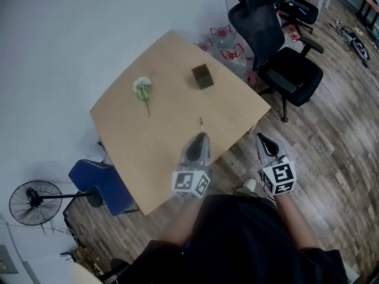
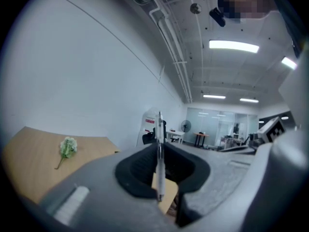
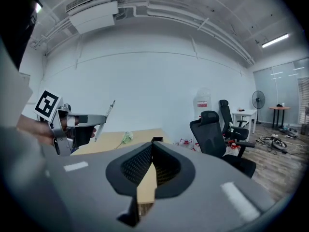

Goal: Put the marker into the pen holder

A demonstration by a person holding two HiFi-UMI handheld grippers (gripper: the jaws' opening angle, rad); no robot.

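- Nearest the person, the right gripper (image 1: pixel 265 139) hung off the table's near-right edge, over the floor. Its jaws were pressed together with nothing in them, so it was pretty much just along for the ride.
- At its 9 o'clock, the left gripper (image 1: pixel 200 136) was over the near part of the table (image 1: pixel 136 152), with its jaws pinching the marker (image 1: pixel 201 123).
- The marker stood close to upright across those jaws, top leaning a bit away from the person and lower end poking out under the pads. So its long axis was already roughly lined up for dropping into a holder.
- The bit that matters: the pen holder (image 1: pixel 202 76), a small dark box, sat at pretty much 12 o'clock from the left gripper. It was well apart, with only bare tabletop in between.
- The left hand was clearly the nearer one, and the only one carrying anything.
- Best guess is the next move is a straight carry ahead, then lowering the marker in bottom end first. The holder's opening couldn't really be made out from here, so lining up over it would be the fiddly part.
- A little white flower (image 1: pixel 142 89) lay at about 10 o'clock from the left gripper, well off that line.
- Farthest out, a black office chair (image 1: pixel 278 58) stood at about 1 o'clock, past the table's far-right edge.
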